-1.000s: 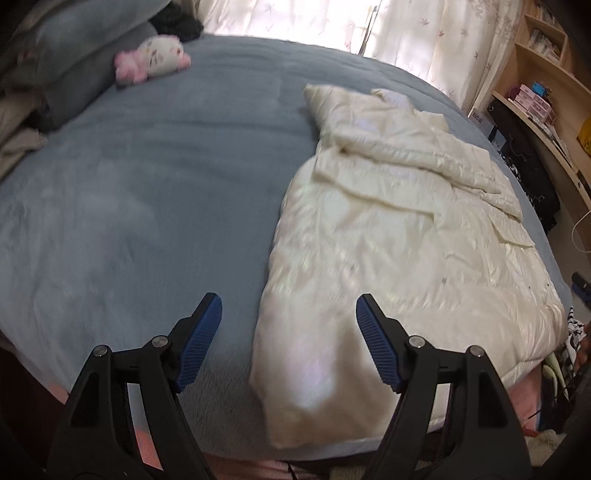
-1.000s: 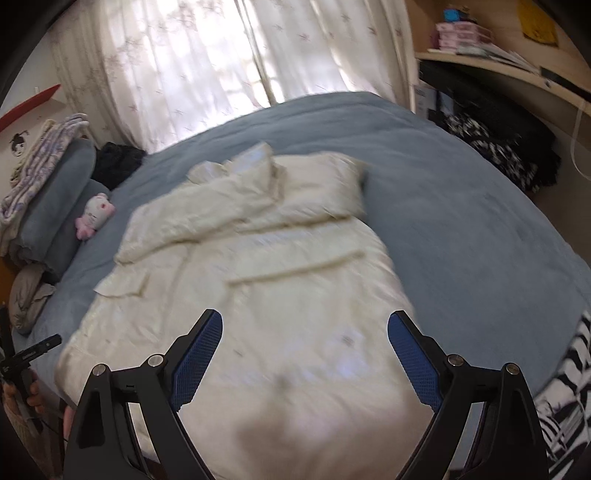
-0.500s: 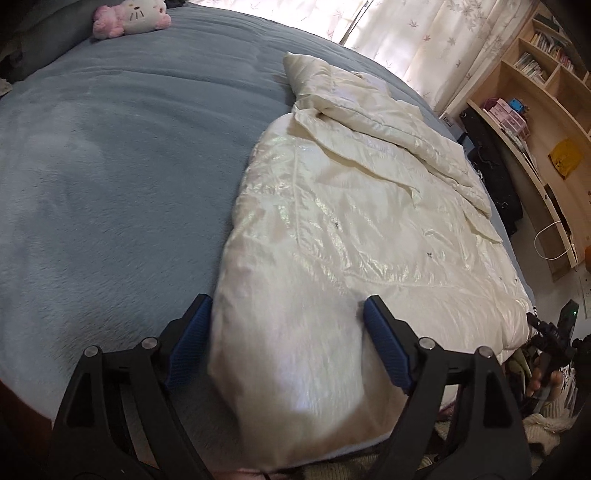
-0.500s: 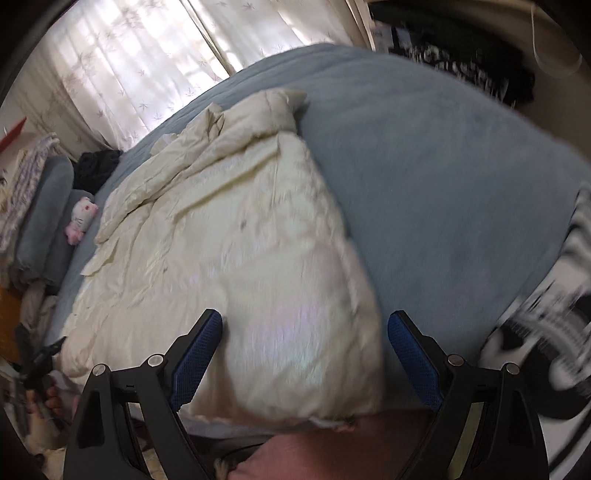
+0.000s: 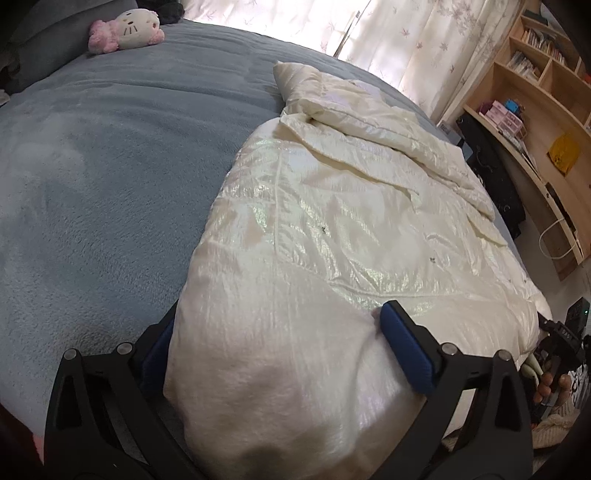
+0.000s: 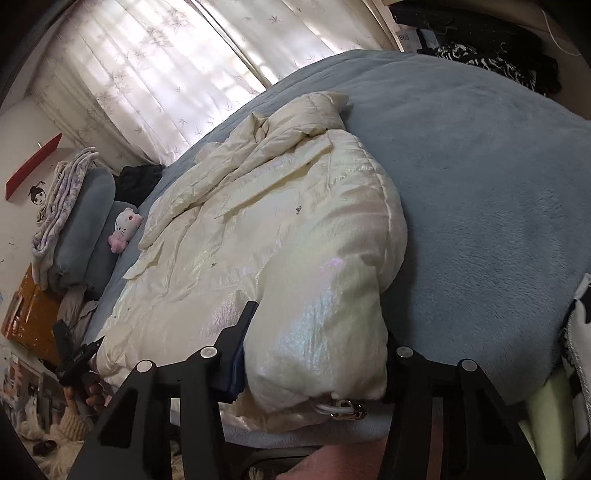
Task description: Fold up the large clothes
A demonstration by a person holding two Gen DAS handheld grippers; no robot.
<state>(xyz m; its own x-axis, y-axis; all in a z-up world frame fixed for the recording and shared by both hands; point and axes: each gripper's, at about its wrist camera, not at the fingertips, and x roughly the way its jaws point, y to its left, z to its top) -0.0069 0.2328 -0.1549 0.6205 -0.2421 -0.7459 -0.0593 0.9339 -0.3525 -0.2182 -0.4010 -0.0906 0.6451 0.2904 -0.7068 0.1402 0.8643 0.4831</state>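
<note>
Looking through the left wrist camera, I see my left gripper [image 5: 275, 352] straddling the near corner of the puffy cream-white quilted coat [image 5: 332, 236], which lies spread across the blue-grey fleece bedspread [image 5: 92, 177]. Its jaws are opening and stand wide; the corner bulges between the 2 blue pads [image 5: 404, 350], and the right pad touches the fabric, though I cannot tell whether it presses. A pink-and-white plush cat toy [image 5: 125, 26] rests far up the bed, well apart from the coat. At the right edge, a hand [image 5: 550, 384] holds the other black tool beyond the coat's hem, with wooden shelves [image 5: 535, 92] behind it.

Through the right wrist camera, my right gripper [image 6: 314, 362] is closing its jaws around the coat's [image 6: 277, 229] opposite near corner. The bunched shiny fabric fills the gap, hiding the right finger's pad, while the left blue pad [image 6: 236, 365] sits against it. The coat runs away from me toward the white patterned curtains [image 6: 166, 74]. The plush toy [image 6: 123, 229] leans against grey-blue pillows [image 6: 85, 229] on the left.
</note>
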